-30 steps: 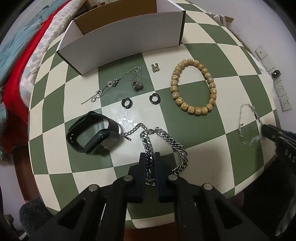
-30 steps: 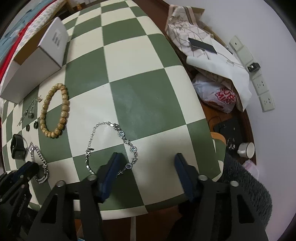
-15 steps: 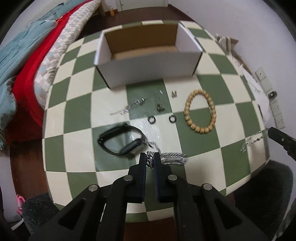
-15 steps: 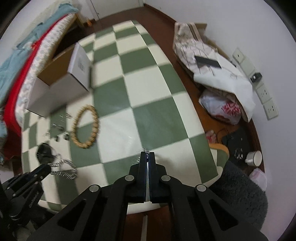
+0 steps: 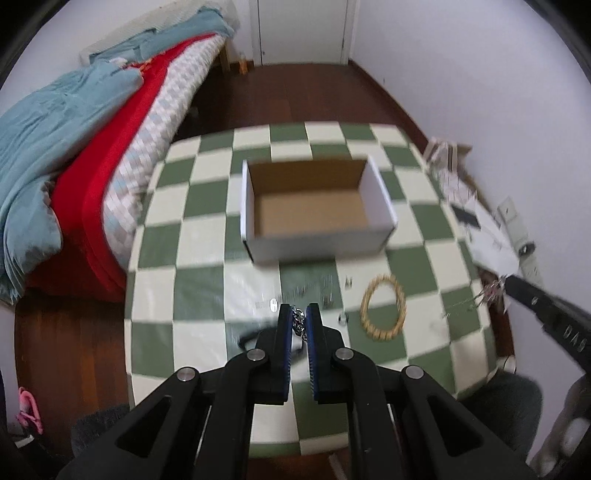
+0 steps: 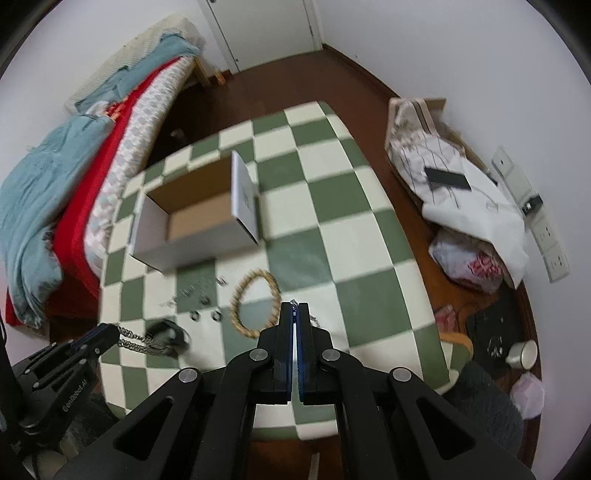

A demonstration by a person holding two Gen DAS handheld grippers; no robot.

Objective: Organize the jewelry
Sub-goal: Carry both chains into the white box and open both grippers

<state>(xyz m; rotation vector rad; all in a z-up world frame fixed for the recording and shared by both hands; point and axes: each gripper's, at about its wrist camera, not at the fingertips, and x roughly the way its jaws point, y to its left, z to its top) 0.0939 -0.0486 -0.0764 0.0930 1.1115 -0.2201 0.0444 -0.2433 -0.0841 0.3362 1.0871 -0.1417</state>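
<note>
While each tool is clamped on a chain, left tool [image 5: 299, 319] on the heavy chain [image 6: 142, 341], right tool [image 6: 294, 314] on the thin bracelet [image 5: 489, 293], carry both steadily over the box [image 5: 317, 242] before releasing.

We see a small room with plain white walls [image 5: 461, 66] and a dark reddish-brown wooden floor [image 5: 295, 96]. At the top centre of the left wrist view stands a closed white door [image 5: 299, 29]. Along the left edge of both views runs a bed [image 5: 155, 122] with a checked cover, a red blanket [image 5: 110, 147] and a rumpled light blue quilt [image 5: 48, 125]. In the middle stands a table [image 6: 347, 229] under a green-and-cream checked cloth. At the right of the right wrist view we see white wall sockets [image 6: 550, 236], a heap of pale cloth [image 6: 476, 206] and a plastic bag [image 6: 472, 262] on the floor. The light is even and dim.
</note>
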